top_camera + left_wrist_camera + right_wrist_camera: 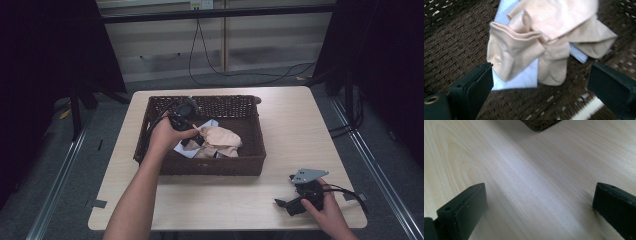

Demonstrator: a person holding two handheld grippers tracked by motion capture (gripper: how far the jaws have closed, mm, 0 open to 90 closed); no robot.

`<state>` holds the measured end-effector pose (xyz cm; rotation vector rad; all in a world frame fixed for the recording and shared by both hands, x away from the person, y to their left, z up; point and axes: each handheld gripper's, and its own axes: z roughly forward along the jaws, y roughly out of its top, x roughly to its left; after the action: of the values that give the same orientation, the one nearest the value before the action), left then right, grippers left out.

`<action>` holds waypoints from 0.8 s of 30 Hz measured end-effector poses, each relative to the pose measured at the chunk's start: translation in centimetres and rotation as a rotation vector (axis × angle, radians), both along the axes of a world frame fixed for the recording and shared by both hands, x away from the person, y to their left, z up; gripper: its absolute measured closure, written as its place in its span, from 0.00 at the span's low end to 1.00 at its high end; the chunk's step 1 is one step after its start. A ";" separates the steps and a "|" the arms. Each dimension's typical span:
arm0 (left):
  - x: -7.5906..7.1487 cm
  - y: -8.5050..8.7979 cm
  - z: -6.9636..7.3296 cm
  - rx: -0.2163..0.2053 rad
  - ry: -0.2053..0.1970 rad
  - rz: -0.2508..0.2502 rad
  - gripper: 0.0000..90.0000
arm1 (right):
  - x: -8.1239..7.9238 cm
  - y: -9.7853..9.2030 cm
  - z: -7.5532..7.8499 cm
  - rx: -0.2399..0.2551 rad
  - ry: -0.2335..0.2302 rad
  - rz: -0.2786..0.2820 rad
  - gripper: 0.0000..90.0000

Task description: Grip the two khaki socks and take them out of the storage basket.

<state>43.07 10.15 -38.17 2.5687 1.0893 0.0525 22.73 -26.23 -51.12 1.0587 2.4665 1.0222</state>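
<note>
A dark brown woven basket (252, 131) stands on the light wooden table (290, 125). Inside it lie peach-coloured socks (220, 140) on top of a pale blue-white cloth (187, 150). My left gripper (195, 141) reaches into the basket, open, just left of the socks. In the left gripper view the peach socks (544, 42) lie crumpled over the pale cloth (519, 80) on the basket floor (456, 42), with the jaws wide apart below them. My right gripper (282, 204) rests near the table's front right corner, open, with bare table (531, 177) between its jaws.
A corner of the basket (540, 123) shows at the top of the right gripper view. Black cables (210, 60) hang at the back wall beyond the table. Dark curtains (50, 50) flank both sides. Bare tabletop lies to the right of the basket and in front of it.
</note>
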 end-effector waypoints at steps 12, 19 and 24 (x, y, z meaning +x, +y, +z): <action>2.1 -0.7 -2.9 0.009 0.005 0.045 0.13 | 0.0 0.0 0.0 0.000 0.000 0.000 0.00; 2.7 -0.6 -4.9 0.017 0.020 0.076 0.24 | 0.0 0.0 0.0 0.000 0.000 0.000 0.00; 2.9 -0.3 -5.3 0.015 -0.014 0.050 0.44 | 0.0 0.0 0.0 0.000 0.000 0.000 0.00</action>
<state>45.98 9.80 -43.51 2.5502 1.1529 0.0908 22.74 -26.23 -51.12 1.0589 2.4663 1.0221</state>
